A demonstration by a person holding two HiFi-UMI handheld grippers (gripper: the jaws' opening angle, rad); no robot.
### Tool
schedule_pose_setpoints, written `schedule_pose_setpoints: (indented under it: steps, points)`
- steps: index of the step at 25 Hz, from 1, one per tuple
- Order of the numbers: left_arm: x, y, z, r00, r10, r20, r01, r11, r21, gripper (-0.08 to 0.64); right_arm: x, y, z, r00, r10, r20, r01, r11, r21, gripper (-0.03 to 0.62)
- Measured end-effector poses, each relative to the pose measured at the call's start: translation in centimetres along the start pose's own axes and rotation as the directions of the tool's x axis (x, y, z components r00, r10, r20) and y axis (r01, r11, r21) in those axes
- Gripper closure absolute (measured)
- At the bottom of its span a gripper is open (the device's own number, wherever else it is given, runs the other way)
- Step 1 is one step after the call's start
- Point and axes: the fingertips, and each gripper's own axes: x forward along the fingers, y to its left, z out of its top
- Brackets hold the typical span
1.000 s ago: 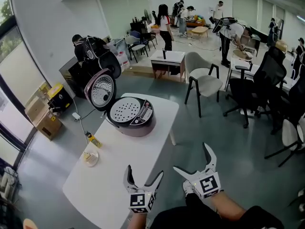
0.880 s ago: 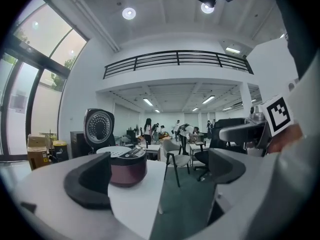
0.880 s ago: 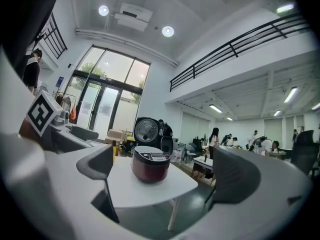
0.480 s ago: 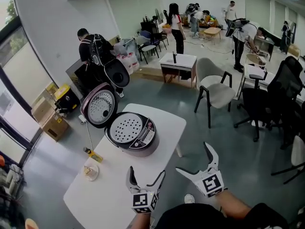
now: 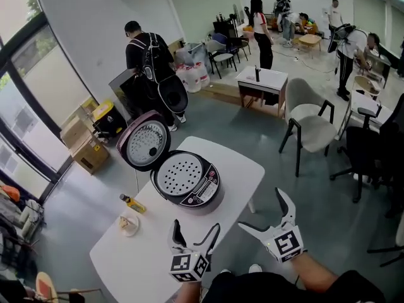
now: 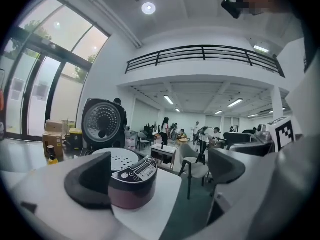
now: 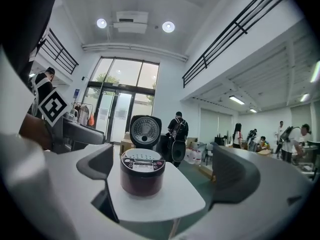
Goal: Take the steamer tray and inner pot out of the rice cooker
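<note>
White plastic, tipped in black, is forming the jaws of both tools. The left gripper (image 5: 196, 227) is hovering over the near end of the white table (image 5: 142, 251), its jaws standing wide apart with nothing between them. The right gripper (image 5: 259, 210) is hovering just off the table's near right edge, above the floor, its jaws equally spread and holding nothing. Both are pointing toward the rice cooker (image 5: 201, 197) and are well apart from it.

The dark red cooker is sitting on the far half of the table, its control panel facing the grippers. Its lid (image 5: 144, 145) is standing open, tilted back toward the far left. The perforated white steamer tray (image 5: 178, 173) is resting in the cooker's mouth.

Left of the cooker, near the table's edge, a small yellow bottle (image 5: 131, 202) is lying beside a round dish (image 5: 129, 223). Beyond the table, a person with a backpack (image 5: 148, 55) is facing away near cardboard boxes (image 5: 85, 147), and a chair (image 5: 309, 128) is standing to the right.
</note>
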Motion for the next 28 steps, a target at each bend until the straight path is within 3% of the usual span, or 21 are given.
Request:
schedule_pose_setpoints:
  steps: [5, 11, 15, 22, 28]
  points:
    - [1.1, 3.2, 0.6, 0.998, 0.067, 0.01, -0.067, 0.998, 0.007, -0.031, 4.1, -0.2, 0.4, 0.999, 0.05, 0.016, -0.05, 0.999, -0.004, 0.0]
    - [2.6, 7.8, -0.7, 0.99, 0.141, -0.005, -0.141, 0.99, -0.023, -0.018, 9.8, 1.1, 0.3, 0.994, 0.111, 0.023, -0.108, 0.989, -0.097, 0.0]
    - [4.3, 11.4, 0.2, 0.984, 0.179, 0.013, -0.179, 0.983, -0.043, -0.017, 14.5, 1.8, 1.2, 0.989, 0.15, -0.005, -0.15, 0.984, -0.092, 0.0]
    - [6.2, 17.5, 0.9, 0.967, 0.249, 0.043, -0.243, 0.962, -0.122, 0.011, 22.6, 4.7, 2.8, 0.97, 0.243, -0.015, -0.24, 0.943, -0.231, 0.0]
    - [7.5, 20.6, 0.9, 0.959, 0.281, 0.027, -0.277, 0.955, -0.105, 0.012, 27.6, 4.4, 3.0, 0.971, 0.238, 0.004, -0.23, 0.944, -0.238, 0.0]
